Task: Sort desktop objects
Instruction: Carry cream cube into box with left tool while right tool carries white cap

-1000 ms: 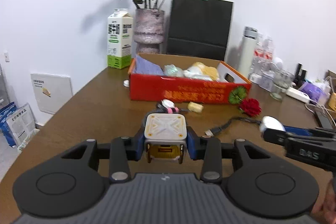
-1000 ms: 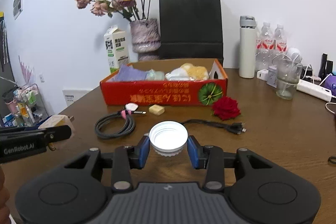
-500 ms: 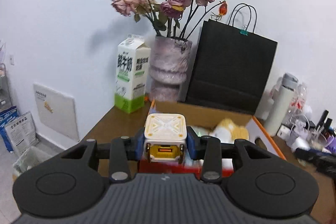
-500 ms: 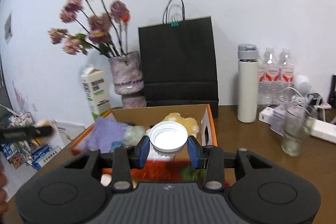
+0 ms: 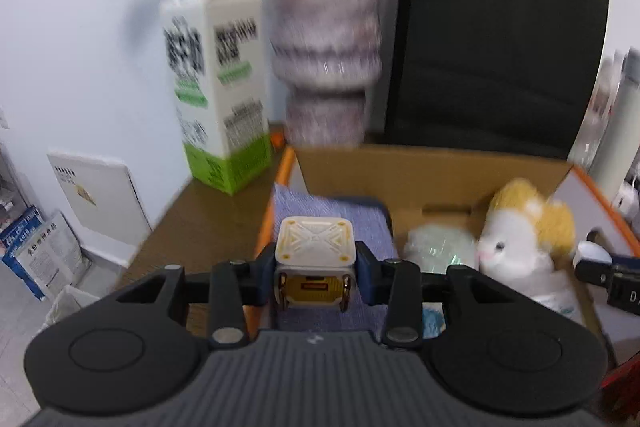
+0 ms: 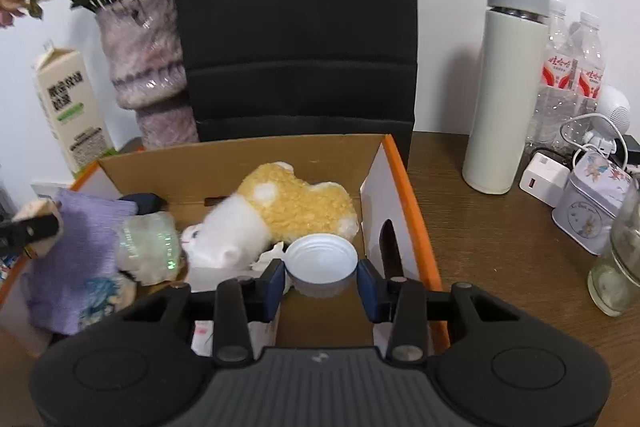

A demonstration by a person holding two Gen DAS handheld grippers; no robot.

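Milk carton (image 5: pixel 218 83): stands on the worktop (image 5: pixel 200 223) outside the box's left wall, clear of the drop zone.
Left gripper (image 5: pixel 316 265): jaws clamped on a cream-and-yellow cube (image 5: pixel 315 259), held above the left end of the orange-edged cardboard box (image 5: pixel 432 163), seemingly so the cube can be released inside.
Purple cloth (image 5: pixel 332 215): lies in the box directly under the cube; a soft landing, though likely uneven, so the cube may tip.
Vase (image 5: pixel 326 59): behind the box's far left corner, flower stems above; blurred in the left view.
Pale green wrapped item (image 6: pixel 150 239): in the box between the cloth and the toy, narrowing the free floor.
Plush toy (image 6: pixel 276 215): white and yellow, sprawled across the middle of the box and taking most of the room.
Right gripper (image 6: pixel 322 277): jaws clamped on a white bottle cap (image 6: pixel 322 263), open side up, poised over the right end of the box, where bare cardboard shows just beside the toy.
Box end wall: its white inner face with a handle slot (image 6: pixel 390 247) stands just beside the cap, leaving little margin on that side.
Black paper bag (image 6: pixel 296 23): upright behind the box.
Flask (image 6: pixel 508 87), water bottles (image 6: pixel 572 67), tin (image 6: pixel 596 203), glass jar (image 6: pixel 620 267): on the worktop to the right, well apart from the box.
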